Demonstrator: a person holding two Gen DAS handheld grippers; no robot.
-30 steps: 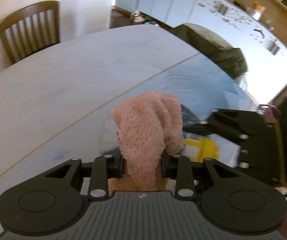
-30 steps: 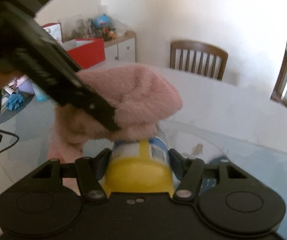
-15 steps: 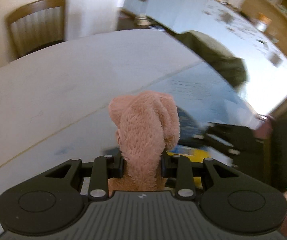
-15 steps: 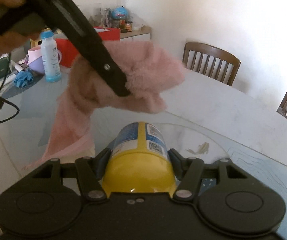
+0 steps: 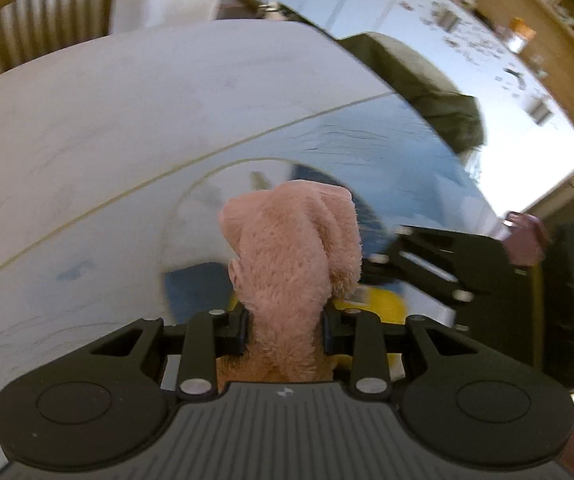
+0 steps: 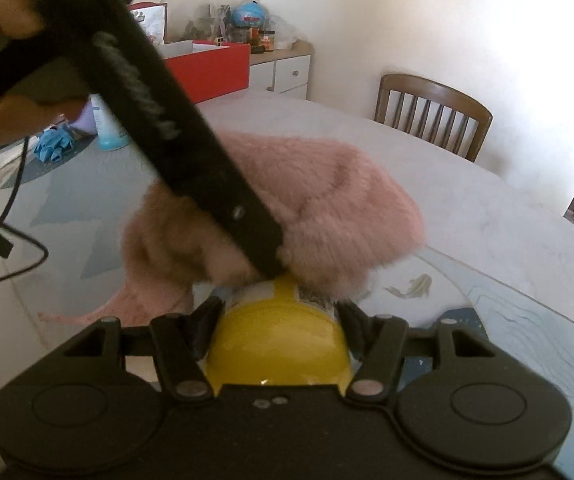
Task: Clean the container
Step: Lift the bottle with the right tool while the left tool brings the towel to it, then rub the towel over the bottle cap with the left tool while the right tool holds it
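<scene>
Container (image 6: pixel 277 344) in right gripper (image 6: pixel 277 320), left gripper (image 6: pixel 263 256) angled down, cloth (image 6: pixel 327 216) atop.

This is a lived-in home, a dining room open to a kitchen; a wooden slat-back chair (image 6: pixel 433 114) stands at the far edge of a large pale dining table (image 5: pixel 135 92); beyond the table's far corner runs a white kitchen counter (image 5: pixel 499 76) under wooden shelves (image 5: pixel 559 24); against the other wall a white drawer cabinet (image 6: pixel 283 74) carries a red box (image 6: pixel 211 68) and cluttered toys and jars.
</scene>
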